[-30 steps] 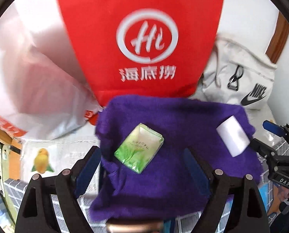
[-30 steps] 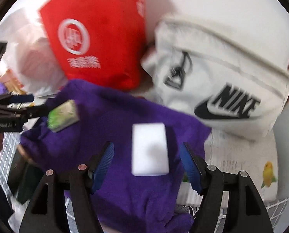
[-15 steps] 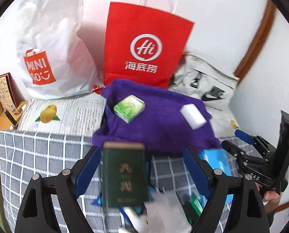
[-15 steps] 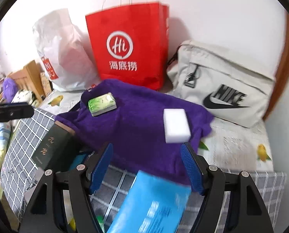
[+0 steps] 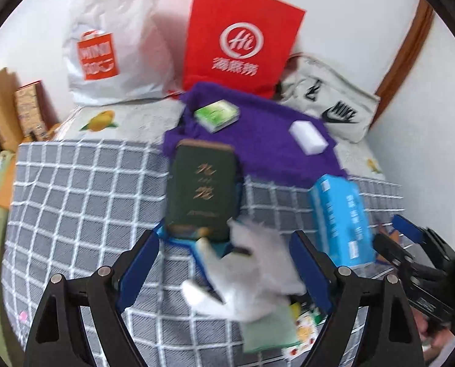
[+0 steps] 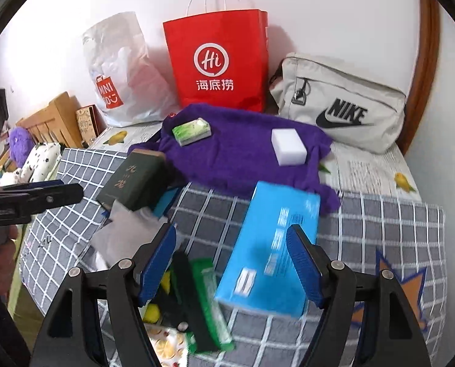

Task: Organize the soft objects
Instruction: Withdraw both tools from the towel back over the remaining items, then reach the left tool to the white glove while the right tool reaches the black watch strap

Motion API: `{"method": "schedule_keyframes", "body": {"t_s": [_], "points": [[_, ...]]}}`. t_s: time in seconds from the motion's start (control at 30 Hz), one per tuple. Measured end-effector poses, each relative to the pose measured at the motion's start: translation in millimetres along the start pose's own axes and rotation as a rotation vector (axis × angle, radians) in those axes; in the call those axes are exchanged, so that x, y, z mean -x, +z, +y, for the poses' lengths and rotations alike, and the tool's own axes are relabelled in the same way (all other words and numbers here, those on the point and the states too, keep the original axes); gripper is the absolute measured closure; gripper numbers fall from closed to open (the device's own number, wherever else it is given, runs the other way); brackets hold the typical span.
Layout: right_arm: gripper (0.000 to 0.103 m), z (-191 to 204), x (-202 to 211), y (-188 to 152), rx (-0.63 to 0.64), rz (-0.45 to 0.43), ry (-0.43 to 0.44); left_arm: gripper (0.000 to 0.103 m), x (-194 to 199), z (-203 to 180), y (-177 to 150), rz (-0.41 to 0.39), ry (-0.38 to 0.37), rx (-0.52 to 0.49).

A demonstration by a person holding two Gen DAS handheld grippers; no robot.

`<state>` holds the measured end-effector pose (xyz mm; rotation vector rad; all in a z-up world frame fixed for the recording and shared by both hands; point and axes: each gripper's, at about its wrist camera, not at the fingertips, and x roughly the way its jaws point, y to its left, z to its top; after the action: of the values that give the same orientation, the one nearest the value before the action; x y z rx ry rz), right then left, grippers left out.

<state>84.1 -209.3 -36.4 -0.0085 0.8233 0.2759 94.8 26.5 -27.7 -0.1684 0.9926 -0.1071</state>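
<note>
Right, your left hand-held gripper (image 5: 221, 270) hangs spread wide over the crumpled white tissue (image 5: 251, 278), nothing pinched. Your right hand-held gripper (image 6: 232, 264) is spread too, straddling the near end of the blue box (image 6: 273, 244) without gripping it. Up on the purple towel (image 6: 242, 156) sit the green tissue pack (image 6: 192, 131) and the white sponge (image 6: 288, 146), well apart. That sponge looks light and squashy, so I'd take it across its short sides, gently. The pack's film may be slippery; pinch its long edges. The towel is limp; it'll drape wherever you grab.
</note>
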Motion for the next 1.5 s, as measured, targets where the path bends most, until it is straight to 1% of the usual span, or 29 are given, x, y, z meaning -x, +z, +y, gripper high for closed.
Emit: {"method": "schedule_keyframes", "body": {"t_s": [0.07,0.13,0.23,0.4,0.5,0.63,0.7,0.87,0.97,1.07,1.13,1.2,1.27,1.3,1.37,1.4,1.47,1.5], "points": [[0.029,1,6,-9,-0.014,-0.002,0.044,0.016,1,4,-8,0.002,0.015,0.002],[0.029,1,11,-17,-0.039,-0.013,0.053,0.016,1,10,-15,0.014,0.029,0.011],[0.029,3,14,-25,-0.038,-0.02,0.027,0.017,2,17,-24,0.018,0.028,0.027],[0.029,5,22,-37,-0.031,-0.062,0.003,0.016,4,24,-37,-0.002,0.011,0.045],[0.029,5,22,-44,-0.038,-0.057,-0.001,0.017,0,23,-43,-0.002,-0.006,0.042],[0.029,3,14,-57,-0.038,-0.025,-0.015,0.018,-7,19,-49,0.009,-0.024,0.034],[0.029,0,12,-62,-0.046,-0.014,-0.021,0.018,-8,15,-50,0.002,-0.046,0.029],[0.029,-9,11,-70,-0.088,-0.003,-0.025,0.018,-13,-6,-43,-0.011,-0.078,-0.015],[0.029,-14,15,-72,-0.098,-0.013,-0.033,0.017,-22,-21,-36,-0.002,-0.066,-0.045],[0.029,-17,19,-75,-0.093,-0.015,-0.043,0.017,-38,-33,-32,0.027,-0.045,-0.073],[0.029,-18,18,-77,-0.09,-0.001,-0.052,0.017,-47,-36,-31,0.047,-0.041,-0.078],[0.029,-20,17,-79,-0.092,0.014,-0.067,0.018,-50,-40,-30,0.046,-0.049,-0.078],[0.029,-20,18,-81,-0.087,0.02,-0.066,0.018,-54,-43,-29,0.054,-0.028,-0.095],[0.029,-21,18,-82,-0.084,0.022,-0.066,0.022,-56,-45,-29,0.053,-0.013,-0.105],[0.029,-21,16,-83,-0.081,0.023,-0.069,0.043,-58,-45,-30,0.048,0.009,-0.115],[0.029,-20,15,-84,-0.081,0.026,-0.066,0.047,-57,-44,-30,0.042,0.015,-0.12],[0.029,-19,11,-84,-0.087,0.038,-0.057,0.061,-55,-42,-30,0.029,0.018,-0.138],[0.029,-19,8,-85,-0.089,0.043,-0.048,0.066,-54,-41,-30,0.029,0.016,-0.143]]}}
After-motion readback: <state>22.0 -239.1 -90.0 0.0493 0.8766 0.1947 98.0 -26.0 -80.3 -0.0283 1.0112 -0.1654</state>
